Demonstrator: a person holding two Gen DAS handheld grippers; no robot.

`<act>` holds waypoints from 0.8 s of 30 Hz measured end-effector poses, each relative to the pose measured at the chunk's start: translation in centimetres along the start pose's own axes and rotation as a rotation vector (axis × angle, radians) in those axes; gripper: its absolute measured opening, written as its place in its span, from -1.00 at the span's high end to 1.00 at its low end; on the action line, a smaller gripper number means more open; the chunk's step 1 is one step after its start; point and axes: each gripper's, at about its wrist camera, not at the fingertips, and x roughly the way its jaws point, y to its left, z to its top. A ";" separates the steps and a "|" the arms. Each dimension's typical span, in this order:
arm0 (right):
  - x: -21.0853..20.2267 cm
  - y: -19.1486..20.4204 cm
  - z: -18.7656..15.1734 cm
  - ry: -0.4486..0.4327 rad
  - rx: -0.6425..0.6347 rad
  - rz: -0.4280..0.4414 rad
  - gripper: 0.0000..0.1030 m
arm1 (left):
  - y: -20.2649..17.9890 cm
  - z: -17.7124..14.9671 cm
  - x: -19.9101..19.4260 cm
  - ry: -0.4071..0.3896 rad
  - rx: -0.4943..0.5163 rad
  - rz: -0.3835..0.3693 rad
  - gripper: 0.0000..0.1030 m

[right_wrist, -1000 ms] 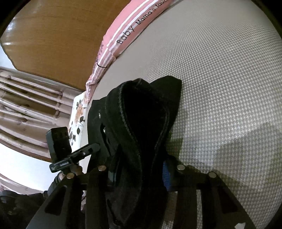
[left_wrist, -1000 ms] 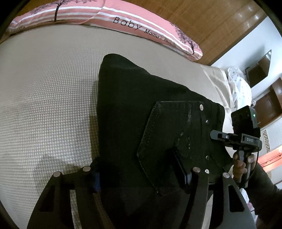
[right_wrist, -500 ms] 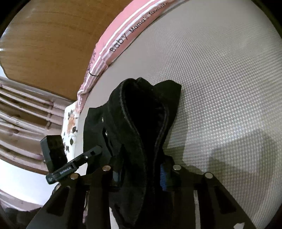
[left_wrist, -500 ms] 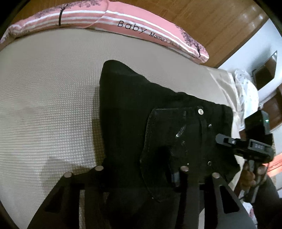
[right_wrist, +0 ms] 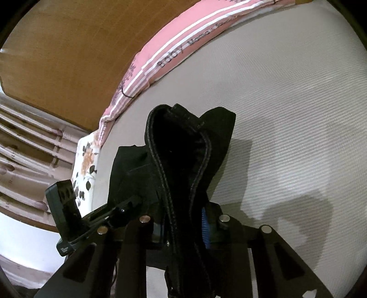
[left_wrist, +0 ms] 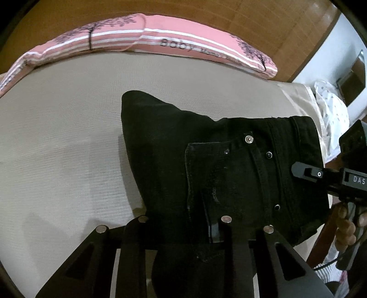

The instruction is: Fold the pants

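Note:
Black pants [left_wrist: 206,149] lie folded on the beige bed sheet [left_wrist: 57,137], back pocket and rivets facing up. My left gripper [left_wrist: 183,227] has the near edge of the pants by the pocket bunched between its jaws, which are closing, with the pads pressing on the cloth. In the right wrist view the stitched waistband of the pants [right_wrist: 183,149] stands up in a loop off the sheet. My right gripper [right_wrist: 183,227] is closing on it, and a blue pad [right_wrist: 204,229] presses its side. A hand [left_wrist: 346,227] holds the right gripper at the right edge of the left wrist view.
A pink striped pillow [left_wrist: 160,43] lies along the wooden headboard [left_wrist: 229,18] at the far side of the bed. A white spotted cloth [left_wrist: 330,110] sits past the bed's right edge. A floral cloth [right_wrist: 87,165] lies beyond the pants in the right wrist view.
Both pairs of jaws have narrowed onto the pants. Both grippers have risen, and the gripped edge and waistband have come up off the sheet with them.

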 end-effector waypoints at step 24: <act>9.1 8.8 3.5 0.067 -0.075 0.113 0.58 | 10.0 3.2 -5.6 -0.106 -0.059 0.165 0.51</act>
